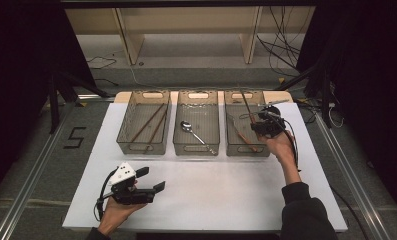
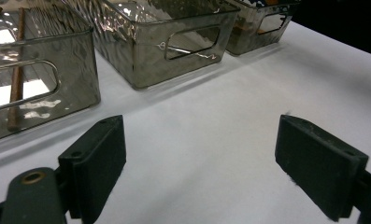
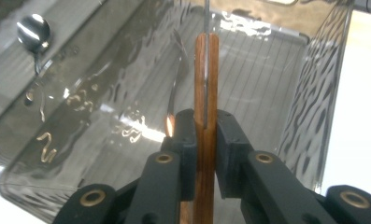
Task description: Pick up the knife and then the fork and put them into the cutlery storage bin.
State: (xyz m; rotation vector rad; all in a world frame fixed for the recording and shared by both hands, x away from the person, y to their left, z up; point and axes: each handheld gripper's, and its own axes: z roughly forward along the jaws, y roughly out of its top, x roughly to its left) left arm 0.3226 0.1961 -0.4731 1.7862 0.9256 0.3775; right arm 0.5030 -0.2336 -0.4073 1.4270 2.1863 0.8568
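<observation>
Sorting looks nearly done to me: chopsticks (image 1: pixel 148 123) lie in the left bin (image 1: pixel 144 121), a spoon (image 1: pixel 196 134) in the middle bin (image 1: pixel 198 121), a wooden-handled utensil on the right bin's (image 1: pixel 245 123) floor. My right gripper (image 1: pixel 262 125) clamps another wooden-handled utensil (image 3: pixel 205 88) over that right bin, not yet released. My left gripper (image 1: pixel 151 181) rests near-left, jaws wide, holding nothing.

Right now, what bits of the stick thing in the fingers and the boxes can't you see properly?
- Wood-handled utensil: its working end is cut off by the top edge of the right gripper view; in the high view it is too small to tell.
- Its handle end: hidden between the right gripper fingers.
- Utensil lying in the right bin: too small in the high view.
- Left bin: cut off by the left gripper view's left edge.
</observation>
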